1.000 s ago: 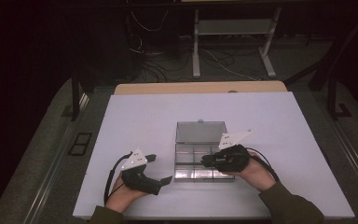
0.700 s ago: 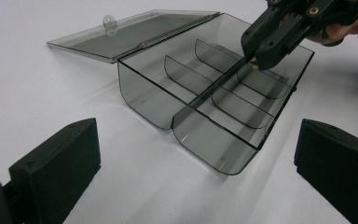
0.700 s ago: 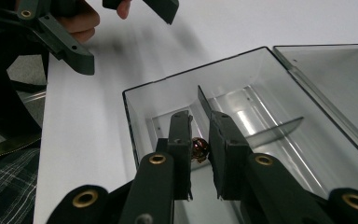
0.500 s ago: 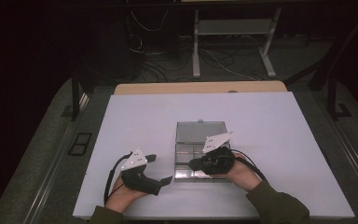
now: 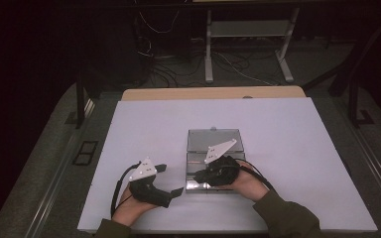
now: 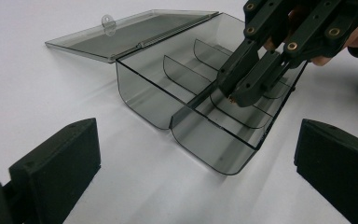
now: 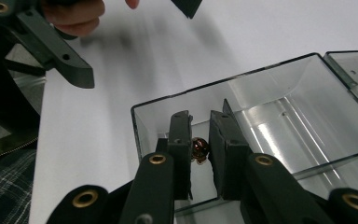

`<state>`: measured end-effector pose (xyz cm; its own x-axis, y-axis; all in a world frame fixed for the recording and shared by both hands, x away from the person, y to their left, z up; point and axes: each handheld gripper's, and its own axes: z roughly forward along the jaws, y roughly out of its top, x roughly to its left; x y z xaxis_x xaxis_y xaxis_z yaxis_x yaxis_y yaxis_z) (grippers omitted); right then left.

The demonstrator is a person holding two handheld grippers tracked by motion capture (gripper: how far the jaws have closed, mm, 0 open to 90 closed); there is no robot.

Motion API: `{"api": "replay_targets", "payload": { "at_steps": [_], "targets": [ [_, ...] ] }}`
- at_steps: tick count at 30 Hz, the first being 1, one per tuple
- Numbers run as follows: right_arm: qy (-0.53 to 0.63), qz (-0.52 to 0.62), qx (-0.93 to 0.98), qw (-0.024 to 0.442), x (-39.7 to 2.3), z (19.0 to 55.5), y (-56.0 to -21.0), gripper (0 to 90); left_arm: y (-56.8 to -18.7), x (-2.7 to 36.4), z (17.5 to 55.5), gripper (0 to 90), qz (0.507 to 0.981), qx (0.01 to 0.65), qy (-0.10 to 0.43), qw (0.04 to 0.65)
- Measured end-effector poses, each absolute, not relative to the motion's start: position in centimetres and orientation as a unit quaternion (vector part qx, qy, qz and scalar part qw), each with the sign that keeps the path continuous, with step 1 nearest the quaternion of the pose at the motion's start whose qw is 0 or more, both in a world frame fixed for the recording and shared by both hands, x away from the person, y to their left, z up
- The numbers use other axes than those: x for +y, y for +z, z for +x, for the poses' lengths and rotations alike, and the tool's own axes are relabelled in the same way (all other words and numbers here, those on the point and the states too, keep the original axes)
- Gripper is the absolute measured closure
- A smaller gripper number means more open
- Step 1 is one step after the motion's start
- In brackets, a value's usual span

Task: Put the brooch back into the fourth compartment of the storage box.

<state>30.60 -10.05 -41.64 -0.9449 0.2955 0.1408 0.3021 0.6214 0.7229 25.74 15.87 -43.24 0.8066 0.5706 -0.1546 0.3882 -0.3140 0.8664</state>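
A smoky clear compartment box (image 5: 197, 161) lies on the white table with its lid (image 5: 213, 140) folded back flat. My right gripper (image 5: 199, 177) reaches into the box's near-left compartment, shut on a small reddish-brown bead (image 7: 199, 149). In the right gripper view the right gripper (image 7: 199, 139) pinches the bead just inside the box wall (image 7: 140, 122). The left gripper view shows the box (image 6: 144, 98), its lid (image 6: 135, 32) and the right gripper (image 6: 235, 96) dipping between the dividers. My left gripper (image 5: 171, 179) rests left of the box, open and holding nothing; its own jaws (image 6: 193, 156) frame the box.
The box's dividers (image 6: 182, 74) split it into several cells. In the right gripper view the left gripper (image 7: 130, 37) stands close beyond the box corner. The white table (image 5: 287, 134) ends near the person's sleeves; dark floor, cables and a metal stand lie behind it.
My right gripper has slid left across the box toward its near-left corner, jaws still shut on the bead. The left gripper has stayed put.
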Motion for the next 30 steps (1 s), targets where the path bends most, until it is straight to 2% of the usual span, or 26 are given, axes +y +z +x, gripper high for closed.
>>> {"api": "replay_targets", "payload": {
  "at_steps": [3, 15, 23, 30],
  "targets": [
    [-0.396, -0.163, -0.904, 0.002, -9.8, 30.7, -41.7, 78.1, -43.3, 15.9, 25.8, 0.0, 0.805, 0.298, 0.09, 0.505],
    [-0.409, -0.183, -0.894, 0.019, -10.5, 30.7, -41.5, 64.8, -43.3, 15.9, 25.8, 0.0, 0.805, 0.297, 0.091, 0.506],
    [-0.439, -0.202, -0.875, 0.018, -12.6, 30.8, -40.6, 51.9, -43.2, 16.0, 25.8, 0.0, 0.804, 0.298, 0.093, 0.506],
    [-0.458, -0.219, -0.861, 0.004, -15.3, 30.8, -40.1, 46.3, -43.2, 15.9, 25.7, 0.0, 0.801, 0.3, 0.091, 0.509]
  ]
}}
